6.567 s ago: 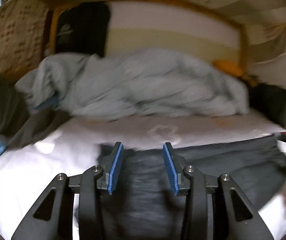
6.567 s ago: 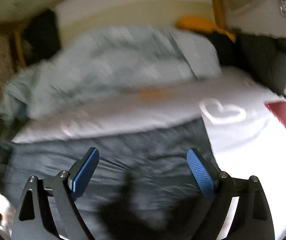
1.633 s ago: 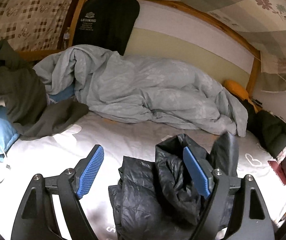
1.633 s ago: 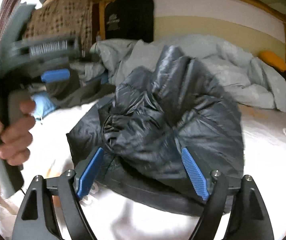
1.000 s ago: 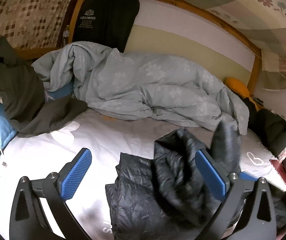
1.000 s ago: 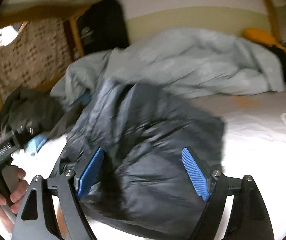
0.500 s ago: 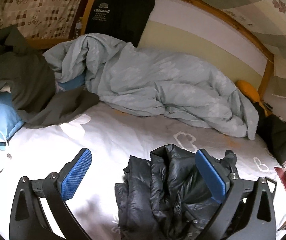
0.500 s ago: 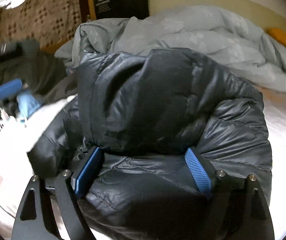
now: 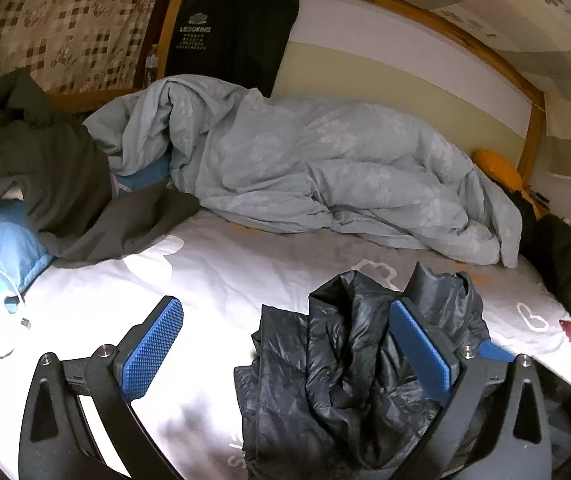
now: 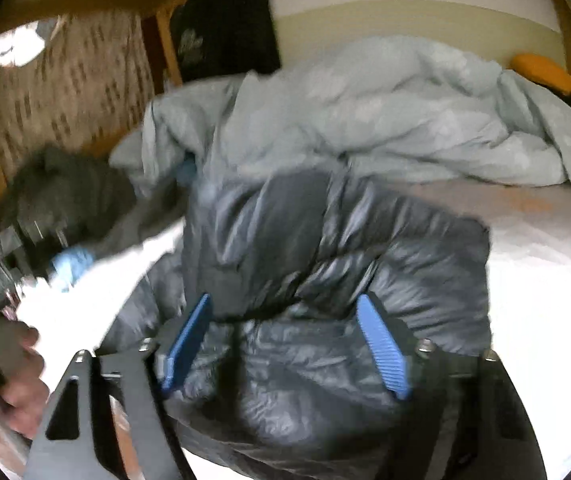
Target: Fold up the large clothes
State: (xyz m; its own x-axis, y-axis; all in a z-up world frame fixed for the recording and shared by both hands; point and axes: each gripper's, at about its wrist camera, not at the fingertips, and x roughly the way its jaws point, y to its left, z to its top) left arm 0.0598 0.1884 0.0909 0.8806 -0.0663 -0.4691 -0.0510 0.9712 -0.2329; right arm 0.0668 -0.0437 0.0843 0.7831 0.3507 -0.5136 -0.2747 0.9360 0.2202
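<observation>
The left hand-held gripper (image 9: 285, 348) is spread wide with nothing between its blue pads, hanging over the white bed sheet (image 9: 213, 272) just beside the black puffer jacket (image 9: 349, 376). The right hand-held gripper (image 10: 285, 340) is also spread, its fingers straddling the bunched jacket (image 10: 325, 264), which lies crumpled on the bed. Behind it sprawls a pale blue duvet (image 9: 325, 168); dark grey clothing (image 9: 45, 184) lies at the left.

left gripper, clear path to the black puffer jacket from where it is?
Probably yes. The left gripper is open, and the black puffer jacket lies bunched on the white sheet just ahead, partly between its fingers. Nothing lies between them; the right gripper works the jacket's other side.
</observation>
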